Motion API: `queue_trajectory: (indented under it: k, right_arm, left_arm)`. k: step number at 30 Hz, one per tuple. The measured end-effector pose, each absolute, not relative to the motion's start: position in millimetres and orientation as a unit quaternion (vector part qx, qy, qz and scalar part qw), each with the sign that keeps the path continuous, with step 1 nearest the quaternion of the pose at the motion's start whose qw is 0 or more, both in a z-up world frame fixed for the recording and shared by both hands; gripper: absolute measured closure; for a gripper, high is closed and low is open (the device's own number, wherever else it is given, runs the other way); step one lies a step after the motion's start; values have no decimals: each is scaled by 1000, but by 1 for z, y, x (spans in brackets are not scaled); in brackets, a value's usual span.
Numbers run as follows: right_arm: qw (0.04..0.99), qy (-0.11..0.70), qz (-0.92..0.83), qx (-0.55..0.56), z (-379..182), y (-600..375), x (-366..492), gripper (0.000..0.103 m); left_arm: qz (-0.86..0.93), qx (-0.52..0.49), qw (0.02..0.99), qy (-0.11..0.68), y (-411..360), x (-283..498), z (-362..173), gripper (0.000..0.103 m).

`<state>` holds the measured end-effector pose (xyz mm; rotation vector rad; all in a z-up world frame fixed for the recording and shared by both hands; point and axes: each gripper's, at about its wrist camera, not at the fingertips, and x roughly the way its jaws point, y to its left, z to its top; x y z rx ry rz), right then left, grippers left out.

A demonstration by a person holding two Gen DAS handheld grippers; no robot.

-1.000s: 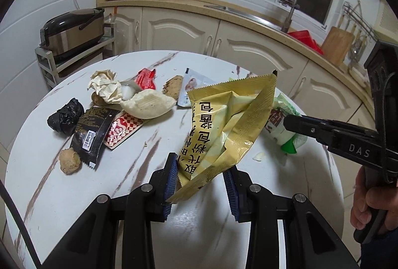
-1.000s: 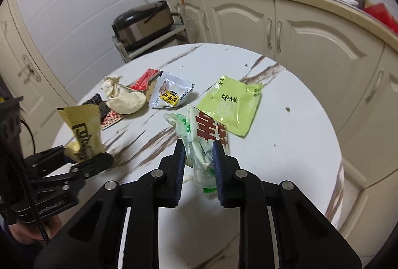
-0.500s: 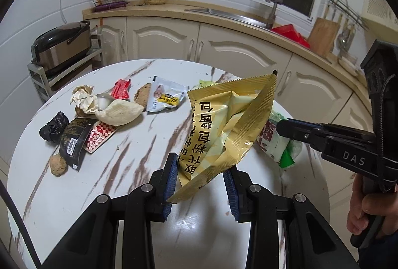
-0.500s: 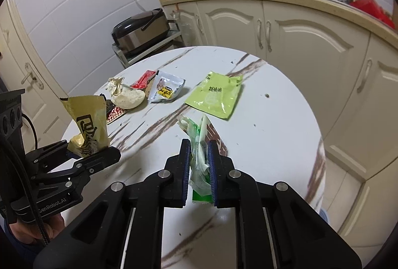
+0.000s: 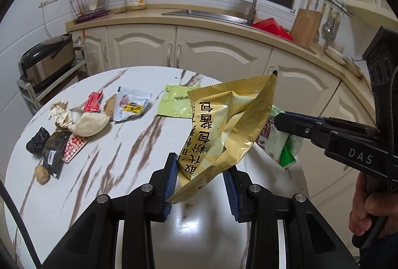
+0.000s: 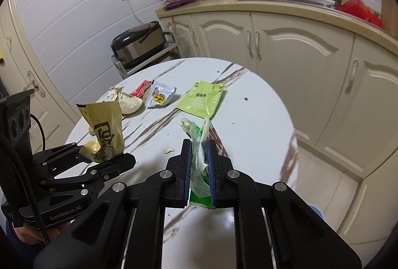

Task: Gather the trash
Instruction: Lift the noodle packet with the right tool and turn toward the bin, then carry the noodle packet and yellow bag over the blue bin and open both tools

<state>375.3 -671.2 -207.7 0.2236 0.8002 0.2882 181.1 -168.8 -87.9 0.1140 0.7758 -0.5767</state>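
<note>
Left wrist view: left tool (image 5: pixel 201 180) nearest the lens, blue pads set apart, with the lower end of a yellow wrapper (image 5: pixel 223 129) standing between them. The wrapper touches the left pad; contact with the right pad cannot be told, so the tool's grip on it cannot be told either. The wrapper is raised above the worktop (image 5: pixel 124 162), tilted up and to the right.

Right of it, the right tool (image 5: pixel 279 119) reaches in from the side, a green-and-white wrapper (image 5: pixel 281 144) hanging at its tip.

Right wrist view: right tool (image 6: pixel 199 162) clenched tight on the green-and-white wrapper (image 6: pixel 199 159), which is squeezed flat between the blue pads and held off the worktop (image 6: pixel 248 134). The left tool (image 6: pixel 104 159) is at lower left with the yellow wrapper (image 6: pixel 104 129) upright in it.

Further out on the worktop, left wrist view: a lime-green packet (image 5: pixel 174 104) lying flat, and a white sachet (image 5: pixel 130 106) beside it. Left of that, a cluster: red sachet (image 5: pixel 93 101), round flatbread piece (image 5: pixel 89 123), crumpled paper (image 5: pixel 58 113), black wrapper (image 5: pixel 53 152), black crumpled bag (image 5: pixel 37 140), brown lump (image 5: pixel 42 174).

Beyond: cream cabinets (image 5: pixel 219 55), sink (image 5: pixel 206 14), rice cooker (image 5: pixel 47 60) on a side rack.
</note>
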Motion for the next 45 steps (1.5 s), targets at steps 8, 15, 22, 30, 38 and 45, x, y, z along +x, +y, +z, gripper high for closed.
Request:
queue_trajectory:
  k: [8, 15, 22, 30, 38, 45]
  right_arm:
    - [921, 356, 96, 121, -183, -720, 340, 91]
    - [935, 329, 32, 131, -160, -784, 302, 91]
    - [924, 342, -29, 170, -187, -858, 270, 91]
    - [883, 396, -60, 244, -278, -928, 257, 91]
    - [833, 434, -56, 337, -392, -967, 264, 83]
    - [805, 439, -85, 390, -444, -986, 257, 20]
  left_arm:
    - [-324, 71, 874, 356, -222, 167, -77, 71]
    - [-383, 84, 853, 345, -302, 150, -73, 71]
    - [-430, 104, 812, 380, -390, 142, -111, 71]
    - [-432, 143, 774, 440, -476, 166, -186, 70]
    - [-400, 194, 757, 479, -534, 204, -259, 32]
    - [-366, 213, 776, 468, -563, 220, -271, 12]
